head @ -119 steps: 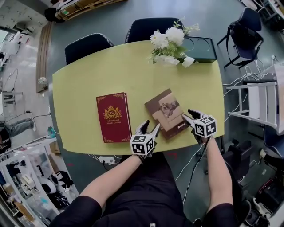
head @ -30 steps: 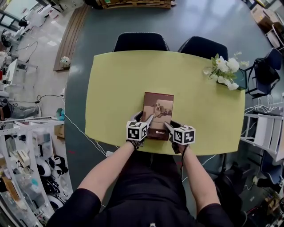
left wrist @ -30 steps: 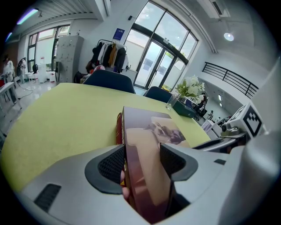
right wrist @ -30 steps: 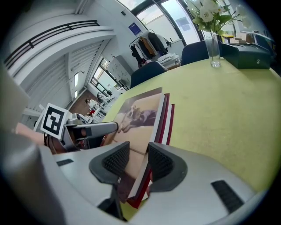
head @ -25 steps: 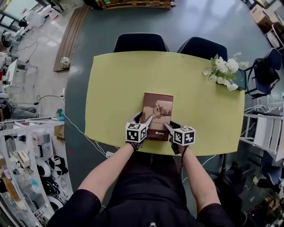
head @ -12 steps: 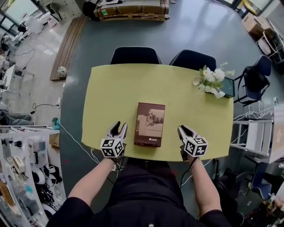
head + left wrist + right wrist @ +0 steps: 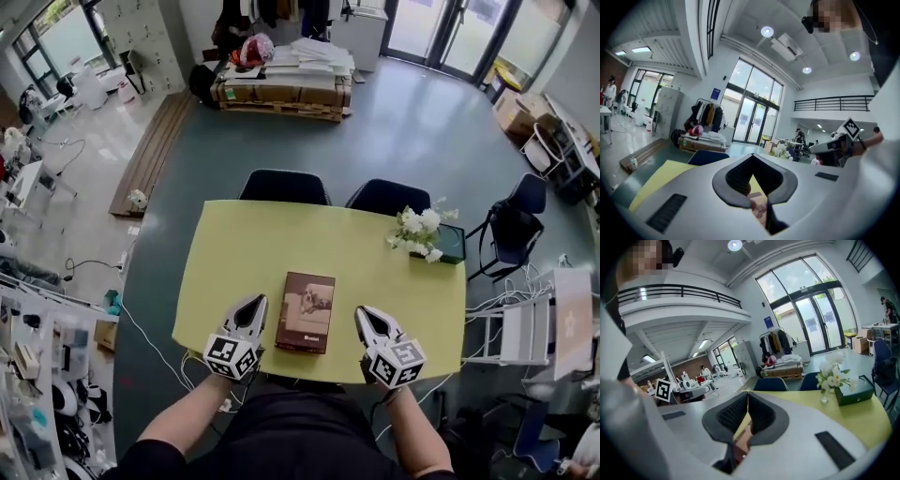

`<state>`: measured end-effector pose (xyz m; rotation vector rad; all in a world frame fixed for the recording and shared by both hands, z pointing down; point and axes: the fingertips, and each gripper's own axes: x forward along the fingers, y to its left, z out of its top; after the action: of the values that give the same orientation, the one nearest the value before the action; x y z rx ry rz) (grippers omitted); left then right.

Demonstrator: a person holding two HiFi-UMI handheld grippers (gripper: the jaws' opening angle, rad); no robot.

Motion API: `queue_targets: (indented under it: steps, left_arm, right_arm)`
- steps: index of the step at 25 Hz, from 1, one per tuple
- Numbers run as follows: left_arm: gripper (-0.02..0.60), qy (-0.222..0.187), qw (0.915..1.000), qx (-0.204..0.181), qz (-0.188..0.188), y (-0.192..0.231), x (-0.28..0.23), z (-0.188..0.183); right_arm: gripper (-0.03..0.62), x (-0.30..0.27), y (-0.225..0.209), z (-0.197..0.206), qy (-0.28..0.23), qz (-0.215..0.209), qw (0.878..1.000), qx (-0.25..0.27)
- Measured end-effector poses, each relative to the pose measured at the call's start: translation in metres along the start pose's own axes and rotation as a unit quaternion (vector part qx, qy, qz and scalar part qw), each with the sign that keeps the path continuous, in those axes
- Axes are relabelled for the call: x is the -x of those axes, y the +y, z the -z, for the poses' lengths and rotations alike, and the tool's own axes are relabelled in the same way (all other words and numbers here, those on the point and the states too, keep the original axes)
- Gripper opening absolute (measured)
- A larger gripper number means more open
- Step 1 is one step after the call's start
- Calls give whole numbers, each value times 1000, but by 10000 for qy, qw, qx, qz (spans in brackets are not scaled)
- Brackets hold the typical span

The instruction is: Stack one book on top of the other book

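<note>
Both of your tools are shut right now. Your left gripper (image 7: 251,302) has its jaws pressed together at the tips with nothing between them; they've just been closing, and its own view (image 7: 752,157) shows the pads meeting on thin air. It's the same for your right gripper (image 7: 364,314): jaws together, just closed, holding nothing (image 7: 747,393). Neither one touches anything, and both hang above the near edge of the table.

The brown hardcover book with a pale picture on its cover (image 7: 307,311) lies flat on the yellow-green oval table (image 7: 225,272), between your two grippers and clear of both. A thin darker strip shows along its near edge, and I can't tell more about what's under it.

Further back on your right sits a bunch of white flowers (image 7: 417,230), just beside a dark green box (image 7: 450,244), well apart from the book. Two dark chairs (image 7: 284,186) are tucked in at the far side. Nothing sits between your grippers and the book.

For writing, there's a small white label (image 7: 314,340) low on the cover, too tiny to read. The cubes on your grippers carry black-and-white square markers.
</note>
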<state>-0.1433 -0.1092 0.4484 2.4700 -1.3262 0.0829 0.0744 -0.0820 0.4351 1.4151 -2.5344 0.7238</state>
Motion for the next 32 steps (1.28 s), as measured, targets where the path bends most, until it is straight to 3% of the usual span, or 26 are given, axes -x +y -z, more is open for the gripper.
queue_targets:
  steps: [6, 12, 24, 32]
  left_arm:
    - [9, -165, 9987, -187, 445, -55, 12, -45]
    - [9, -148, 9966, -192, 784, -88, 36, -59]
    - [9, -110, 9904, -335, 1333, -123, 51, -66]
    - [9, -108, 9894, -301, 1414, -128, 55, -63]
  right_arm:
    - [15, 18, 71, -53, -418, -518, 9951, 729]
    - [15, 40, 110, -64, -519, -662, 9880, 1291]
    - [14, 48, 128, -58, -414, -520, 9868, 1479]
    - [14, 53, 133, -41, -280, -485, 9878, 1455]
